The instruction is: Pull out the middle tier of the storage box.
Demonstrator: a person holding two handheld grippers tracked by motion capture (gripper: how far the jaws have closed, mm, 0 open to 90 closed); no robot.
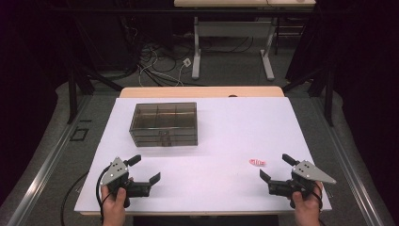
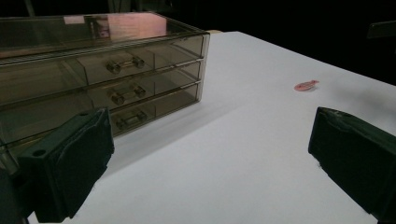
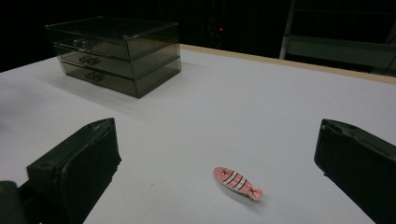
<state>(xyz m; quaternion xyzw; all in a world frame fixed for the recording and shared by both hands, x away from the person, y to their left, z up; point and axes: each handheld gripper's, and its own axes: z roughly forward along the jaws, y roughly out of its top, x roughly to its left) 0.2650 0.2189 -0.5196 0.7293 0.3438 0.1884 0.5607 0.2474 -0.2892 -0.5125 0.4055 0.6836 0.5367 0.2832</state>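
At the near edge of a white table (image 1: 221,188), a person's hands hold two grippers. The left gripper (image 1: 145,169) sits at the near left corner, jaws spread wide and grasping nothing. The right gripper (image 1: 276,167) sits at the near right, jaws likewise released and empty. Just beyond the right gripper, a small pink hair clip (image 3: 237,183) with dark stripes lies flat on the table. Farther back, left of centre, stands a smoky transparent drawer box (image 1: 164,124) with three closed drawers.
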